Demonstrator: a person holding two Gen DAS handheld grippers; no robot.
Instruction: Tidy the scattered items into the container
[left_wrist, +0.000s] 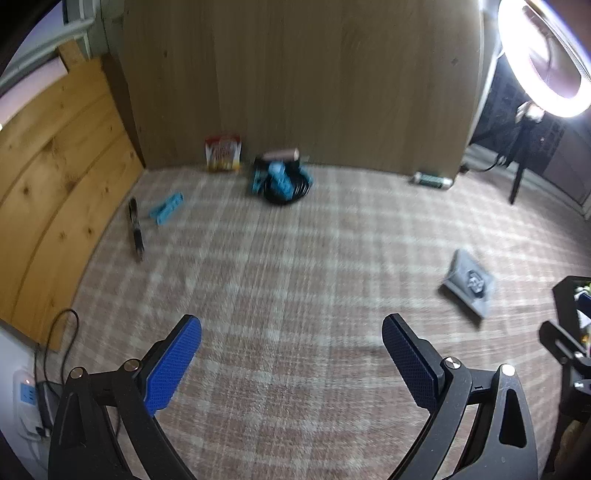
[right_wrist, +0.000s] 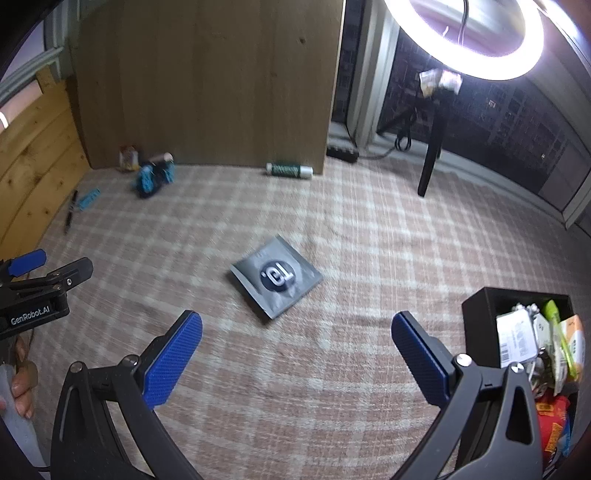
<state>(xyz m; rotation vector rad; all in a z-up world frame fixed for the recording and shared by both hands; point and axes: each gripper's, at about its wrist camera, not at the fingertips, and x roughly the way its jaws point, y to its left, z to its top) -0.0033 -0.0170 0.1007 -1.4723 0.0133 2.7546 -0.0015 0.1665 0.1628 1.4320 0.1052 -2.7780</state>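
Surface covered with a pink-and-cream checked cloth (right_wrist: 332, 236). Lying flat near its middle: a grey square foil sachet with a dark round logo (right_wrist: 276, 277). At the near right edge: a black open-topped box holding mixed packets (right_wrist: 480, 306). Along the far edge, against the wooden panel: a green-and-white tube lying on its side (right_wrist: 289, 170), a red-and-yellow snack packet (left_wrist: 223, 153), and a blurred heap of blue and black items (left_wrist: 282, 179). Toward the far left corner: a light-blue clip (left_wrist: 167, 208) just beside a dark pen (left_wrist: 135, 229).
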